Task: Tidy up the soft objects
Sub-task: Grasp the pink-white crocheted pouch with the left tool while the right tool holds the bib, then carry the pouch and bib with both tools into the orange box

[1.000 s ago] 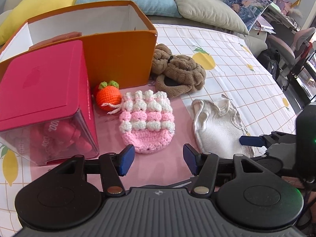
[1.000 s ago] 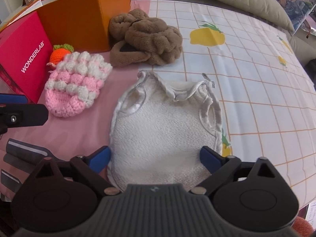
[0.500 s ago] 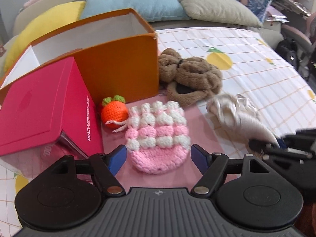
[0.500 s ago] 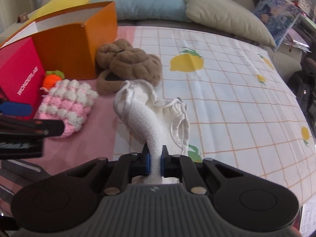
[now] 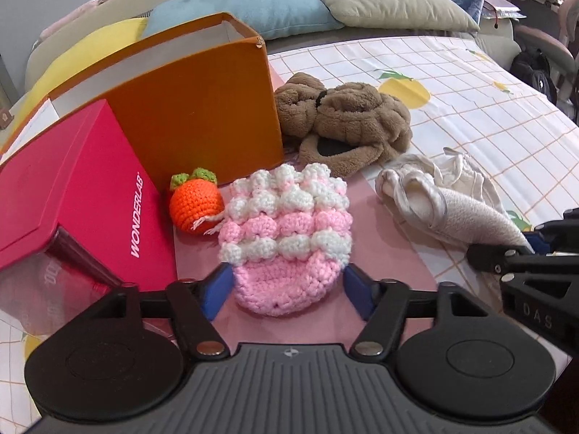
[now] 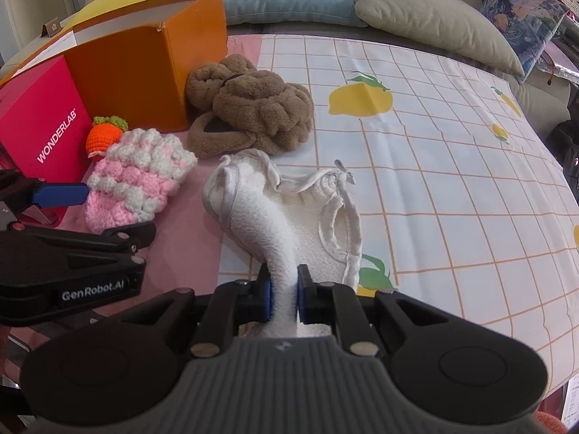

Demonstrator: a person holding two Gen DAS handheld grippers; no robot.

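A: Where can the soft things go? The orange box (image 5: 195,108) is the biggest thing on the bed (image 6: 452,188), and it stands open at the top, behind everything, on the far left side.

B: Yes, I think it is the goal. The brown plush toy (image 6: 253,108) lies just beside its right wall. The white cloth (image 6: 275,217) is in front of that toy. The right hand-held gripper (image 6: 284,296) is pressed together on a bunched fold of the cloth, and the cloth stretches away from it toward the toy, so its long axis runs forward and a little left.

A: And the pink-and-white knitted pouch (image 5: 286,231)?

B: It lies straight ahead of the left hand-held gripper (image 5: 286,289). Its closed pink end is between the two blue fingers (image 5: 217,285). The jaws have just been closing, but they are half spread; I see no squeeze on the yarn yet. The left hand is the nearer one to the box.

A: The small orange knitted fruit (image 5: 195,202)?

B: It touches the pouch on the left, in front of the box.
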